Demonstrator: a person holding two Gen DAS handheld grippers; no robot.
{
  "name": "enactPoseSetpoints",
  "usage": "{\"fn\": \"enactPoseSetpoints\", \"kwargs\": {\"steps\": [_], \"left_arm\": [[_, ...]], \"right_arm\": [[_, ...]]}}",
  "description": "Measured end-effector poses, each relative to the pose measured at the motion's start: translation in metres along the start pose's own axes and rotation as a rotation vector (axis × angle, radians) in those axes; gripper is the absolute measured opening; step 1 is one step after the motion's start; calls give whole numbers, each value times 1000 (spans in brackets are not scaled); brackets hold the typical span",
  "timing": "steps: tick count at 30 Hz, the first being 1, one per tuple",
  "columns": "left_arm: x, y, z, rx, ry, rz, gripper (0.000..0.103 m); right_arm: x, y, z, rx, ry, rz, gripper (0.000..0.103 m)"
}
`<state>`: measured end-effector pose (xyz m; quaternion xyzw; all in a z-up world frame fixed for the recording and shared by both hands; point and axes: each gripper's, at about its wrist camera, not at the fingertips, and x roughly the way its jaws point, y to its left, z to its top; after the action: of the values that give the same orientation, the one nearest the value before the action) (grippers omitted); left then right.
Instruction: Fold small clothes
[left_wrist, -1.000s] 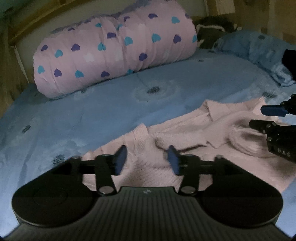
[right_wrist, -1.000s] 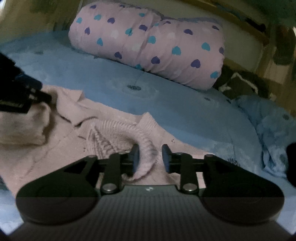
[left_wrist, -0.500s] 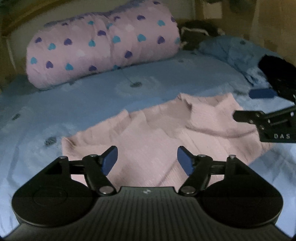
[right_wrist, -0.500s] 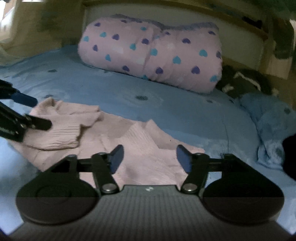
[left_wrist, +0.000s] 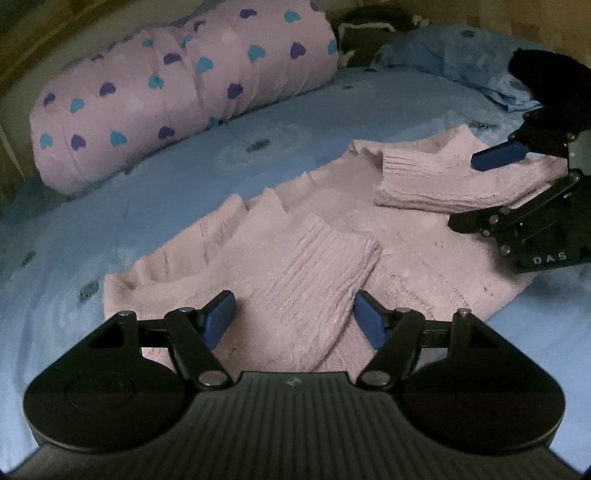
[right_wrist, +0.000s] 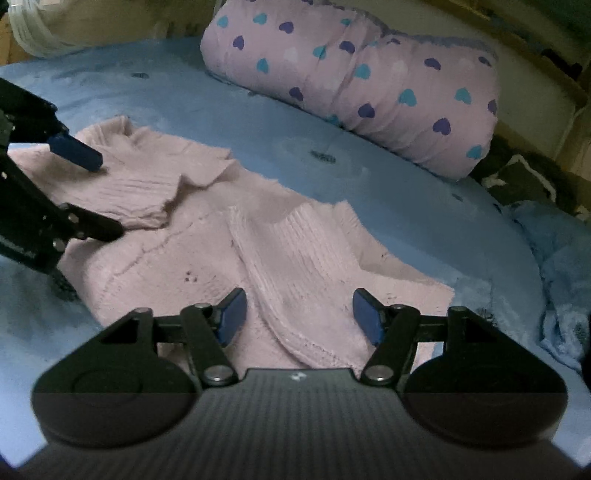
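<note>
I'm looking down at the pink knit sweater (left_wrist: 424, 258) lying spread on the blue bedsheet (left_wrist: 166, 192), both sleeves folded in across its body. My left gripper (left_wrist: 295, 319) is hovering over the near sleeve with its jaws standing apart, pads clear of the fabric. My right gripper (right_wrist: 297, 317) is hanging over the other sleeve, likewise parted and gripping nothing (the cuff lies between the pads). The heart-print bolster (right_wrist: 369, 81) is lying behind.

Each gripper, the left gripper (left_wrist: 293, 319) and the right gripper (right_wrist: 299, 315), is black with ridged plastic, round silver screws and blue flat pads (left_wrist: 218, 319). White letters "DAS" (left_wrist: 549, 259) mark one side.
</note>
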<state>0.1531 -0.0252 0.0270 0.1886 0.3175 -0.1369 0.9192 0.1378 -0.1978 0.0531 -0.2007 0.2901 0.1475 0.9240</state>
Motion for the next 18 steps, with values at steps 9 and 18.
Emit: {"fn": "enactPoseSetpoints", "kwargs": {"steps": [9, 18], "left_arm": [[3, 3, 13, -21, -28, 48, 16], [14, 83, 28, -152, -41, 236, 16]], "right_arm": [[5, 0, 2, -12, -12, 11, 15], [-2, -48, 13, 116, -65, -132, 12]]}}
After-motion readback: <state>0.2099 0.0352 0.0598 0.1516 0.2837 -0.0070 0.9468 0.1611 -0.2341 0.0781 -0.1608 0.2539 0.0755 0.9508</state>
